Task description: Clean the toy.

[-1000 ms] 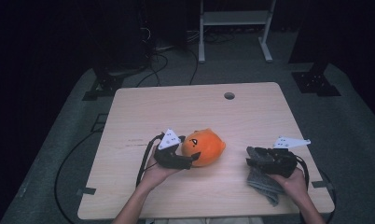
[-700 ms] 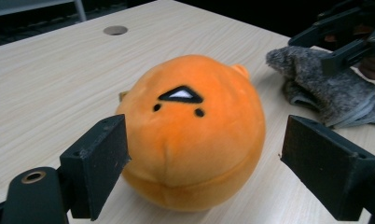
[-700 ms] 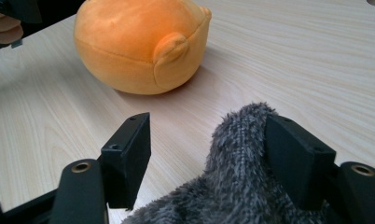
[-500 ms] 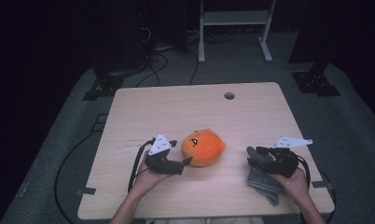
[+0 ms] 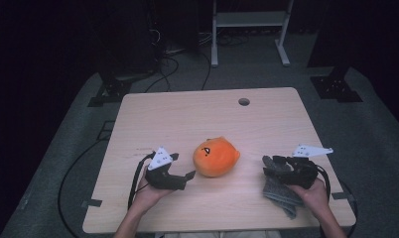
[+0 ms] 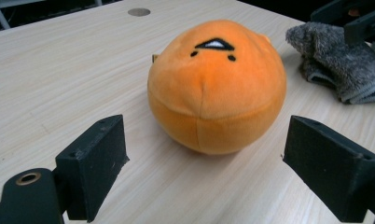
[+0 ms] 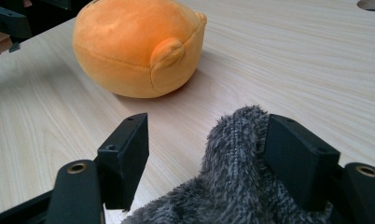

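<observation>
We have an orange plush toy (image 5: 216, 157) lying on the bench (image 5: 187, 114), a little toward our side of the middle, with a grey fuzzy cloth (image 5: 282, 191) well off to its right. The left claw (image 6: 209, 158) sits just short of the toy with its jaws apart; they have just been opening, and nothing is between them. The right claw (image 7: 206, 154) rests over the cloth, jaws wide too — a fold of pile leans on one pad, not pinched.

We judge the toy light, soft and squashy, not fragile, its plush giving good grip. We would take it across its round middle, squeezing well in so it cannot roll out. The cloth is limp — pinch a bunched fold.
</observation>
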